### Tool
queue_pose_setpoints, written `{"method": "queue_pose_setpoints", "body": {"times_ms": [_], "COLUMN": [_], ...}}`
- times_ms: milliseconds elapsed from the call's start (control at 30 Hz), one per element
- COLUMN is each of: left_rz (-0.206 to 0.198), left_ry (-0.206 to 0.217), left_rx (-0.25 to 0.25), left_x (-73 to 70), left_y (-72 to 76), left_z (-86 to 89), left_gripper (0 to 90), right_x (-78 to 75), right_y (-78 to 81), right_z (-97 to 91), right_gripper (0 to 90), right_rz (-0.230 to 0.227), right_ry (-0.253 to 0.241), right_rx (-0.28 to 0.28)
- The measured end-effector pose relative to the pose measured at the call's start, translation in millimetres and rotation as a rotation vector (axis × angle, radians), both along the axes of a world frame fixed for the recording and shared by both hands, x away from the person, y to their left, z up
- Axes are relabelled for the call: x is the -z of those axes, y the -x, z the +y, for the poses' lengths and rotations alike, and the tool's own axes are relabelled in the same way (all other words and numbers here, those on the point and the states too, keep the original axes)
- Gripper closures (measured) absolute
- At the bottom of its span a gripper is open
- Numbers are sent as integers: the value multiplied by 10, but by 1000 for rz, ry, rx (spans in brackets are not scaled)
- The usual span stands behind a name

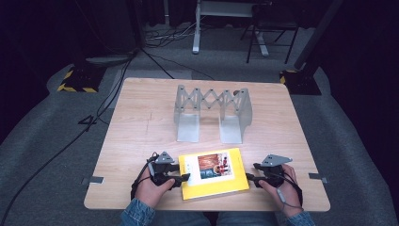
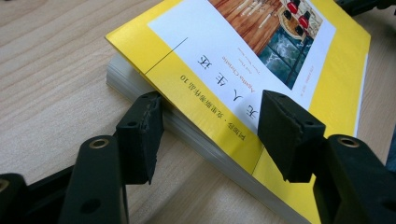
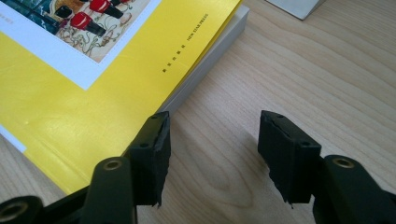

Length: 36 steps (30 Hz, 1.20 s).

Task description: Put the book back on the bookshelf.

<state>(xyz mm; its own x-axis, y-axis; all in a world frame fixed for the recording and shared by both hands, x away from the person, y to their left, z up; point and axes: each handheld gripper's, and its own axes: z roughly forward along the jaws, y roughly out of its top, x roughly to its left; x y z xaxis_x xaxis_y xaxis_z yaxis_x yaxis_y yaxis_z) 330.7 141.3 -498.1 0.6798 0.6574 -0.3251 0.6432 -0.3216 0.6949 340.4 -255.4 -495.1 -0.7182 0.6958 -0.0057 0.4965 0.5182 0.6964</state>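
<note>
Here, at the bottom of the frame, the left tongs (image 1: 184, 177) stood spread astride the edge of the yellow book (image 1: 214, 173) on the worktop (image 1: 141, 122), without pinching; the right tongs (image 1: 250, 179) stood spread beside it.

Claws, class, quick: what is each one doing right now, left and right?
Left claw: open, jaws astride the edge of the yellow book, one above the cover, one beside the pages; not gripping.
Right claw: open, empty, beside the book on the table.

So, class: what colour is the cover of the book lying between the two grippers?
Bright yellow, with a white panel bearing a picture; the book shows best in the left gripper view.
</note>
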Motion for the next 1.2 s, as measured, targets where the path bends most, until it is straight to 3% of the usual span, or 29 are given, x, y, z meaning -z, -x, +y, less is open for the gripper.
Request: {"method": "queue_pose_setpoints", "body": {"times_ms": [233, 267, 367, 467, 600, 633, 667, 800, 967, 1100, 1133, 1200], "left_rz": [-52, -87, -101, -116, -119, -109, -95, -42, -49, -95, -140, -189], "left_ry": [-30, -18, 42, 20, 47, 93, 152, 258, 234, 197, 152, 110], "left_rx": [13, 36, 57, 60, 46, 44, 47, 67, 67, 62, 64, 66], "left_x": [-58, -94, -131, -144, -133, -155, -187, -222, -271, -363, -443, -529], "left_y": [37, 51, 74, 84, 88, 95, 97, 106, 128, 174, 213, 254], "left_z": [-38, -52, -75, -102, -87, -48, 9, 75, 57, 16, -26, -70], "left_gripper": [462, 477, 504, 523, 635, 635, 747, 892, 895, 896, 896, 896], "right_x": [1, 1, -1, 0, -7, -7, -6, -24, -156, -246, -285, -302], "right_y": [-2, -2, -3, -4, -6, -7, -11, 2, 133, 227, 292, 337], "right_z": [-2, -1, 1, 0, 4, 4, 1, 1, 16, 24, 68, 120], "right_gripper": [445, 445, 445, 445, 432, 423, 382, 316, 290, 290, 289, 287], "right_rz": [0, 0, 1, 1, 8, 8, 7, -10, -71, -109, -124, -134], "right_ry": [-1, 0, 1, 1, 5, 7, 12, 43, 44, 33, 33, 31], "right_rx": [0, 0, 1, 1, 2, 5, 15, 16, 3, -8, -34, -56]}}
